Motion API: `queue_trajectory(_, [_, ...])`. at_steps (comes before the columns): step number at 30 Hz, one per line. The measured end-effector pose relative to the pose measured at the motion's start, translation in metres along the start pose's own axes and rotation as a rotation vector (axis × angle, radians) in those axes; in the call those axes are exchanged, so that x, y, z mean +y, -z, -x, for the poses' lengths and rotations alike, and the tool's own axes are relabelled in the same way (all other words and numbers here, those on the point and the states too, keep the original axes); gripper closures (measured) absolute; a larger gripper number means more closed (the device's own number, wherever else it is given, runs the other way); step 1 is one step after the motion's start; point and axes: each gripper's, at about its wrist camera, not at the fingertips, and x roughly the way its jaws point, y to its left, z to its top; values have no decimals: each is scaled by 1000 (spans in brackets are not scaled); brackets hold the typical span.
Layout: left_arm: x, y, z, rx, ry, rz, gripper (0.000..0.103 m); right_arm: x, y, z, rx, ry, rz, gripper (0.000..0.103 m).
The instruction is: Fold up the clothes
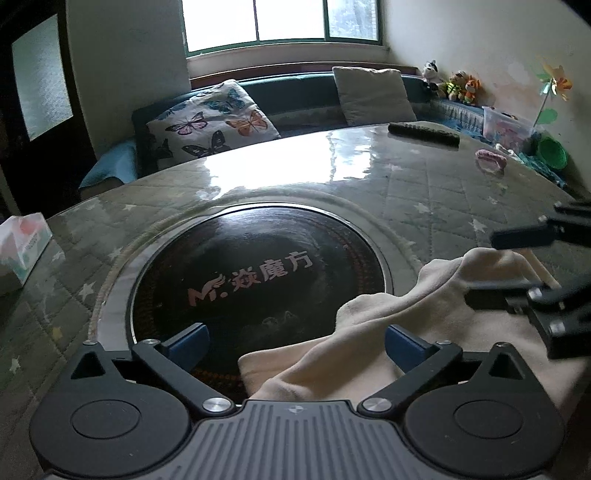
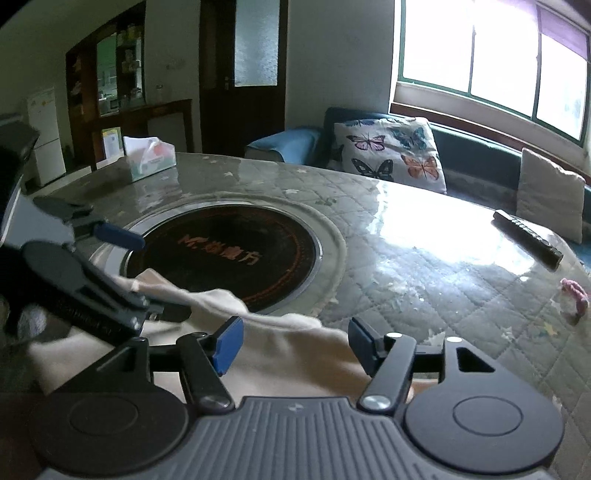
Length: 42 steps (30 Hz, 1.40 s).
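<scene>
Cloth (image 1: 369,332), cream, lies rumpled at lower right on my worktop (image 1: 424,192); folding unfinished; left hand-held gripper (image 1: 295,343) and right hand-held gripper (image 2: 291,343) gape empty over it.

The cream garment (image 1: 373,332) is running out of frame at 5 o'clock in the left wrist view. The left gripper (image 2: 122,273) is blurring at 9 o'clock in the right wrist view, covering the garment's edge.

Daylight from window (image 1: 280,20) only; I see it blown out, room dim. Strong glare on glossy table (image 2: 424,229). Fisheye bends edges, dark corners. Left gripper (image 2: 110,258) motion-blurred in right view.
</scene>
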Motion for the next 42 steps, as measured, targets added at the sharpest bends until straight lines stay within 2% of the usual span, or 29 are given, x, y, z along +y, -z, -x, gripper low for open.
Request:
queue_trajectory(4, [8,1,7,-10,-23,44,0,17,11,11,-29,-7,44,37])
queue_trajectory(7, [12,3,12,-14,-40,62,0,30,19,19,-50,-9,81,28])
queue_trajectory(12, [17,6,21,-22,-66,83,0,56,33,30,-98,2,178,27])
queue_trajectory(20, [29,19,33,-18,-109,128,0,99,39,34,-123,-66,294,26])
queue_trajectory(26, [39,30,41,-16,-129,166,0,125,34,33,-149,-102,332,26])
queue_trajectory(32, [45,36,49,-26,-136,188,0,144,37,26,-136,-122,361,26])
queue_trajectory(39, [47,39,54,-34,-141,206,0,147,38,35,-159,-115,357,26])
queue_trajectory(42, [48,40,54,-34,-139,222,0,150,41,29,-131,-122,369,26])
